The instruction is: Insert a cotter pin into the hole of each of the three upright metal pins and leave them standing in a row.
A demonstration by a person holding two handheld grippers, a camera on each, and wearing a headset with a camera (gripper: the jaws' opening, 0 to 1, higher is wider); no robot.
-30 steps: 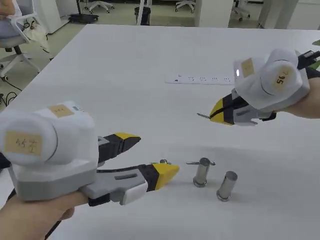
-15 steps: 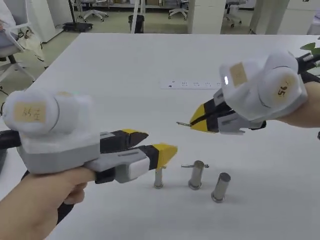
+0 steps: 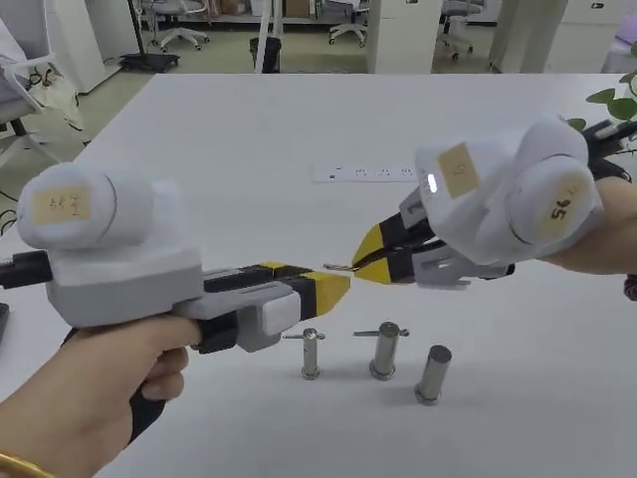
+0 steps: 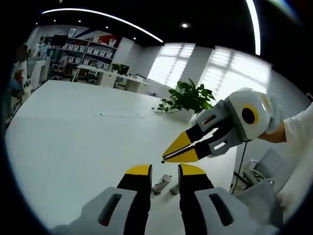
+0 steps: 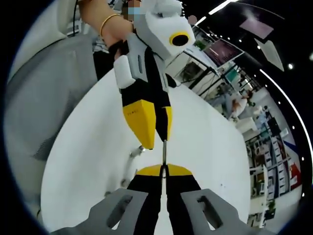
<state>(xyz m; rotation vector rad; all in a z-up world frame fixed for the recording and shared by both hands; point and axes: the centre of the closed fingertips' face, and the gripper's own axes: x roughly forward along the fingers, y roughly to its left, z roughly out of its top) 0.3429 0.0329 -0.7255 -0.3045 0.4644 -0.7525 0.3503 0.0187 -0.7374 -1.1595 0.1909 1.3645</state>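
Right claw, sticker "56", grips a cotter pin; left claw slightly parted.

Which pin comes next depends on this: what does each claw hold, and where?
The right claw pinches a cotter pin by one end; the rest sticks out. The left claw holds nothing.

white table with a power strip, office chairs behind, potted plant.
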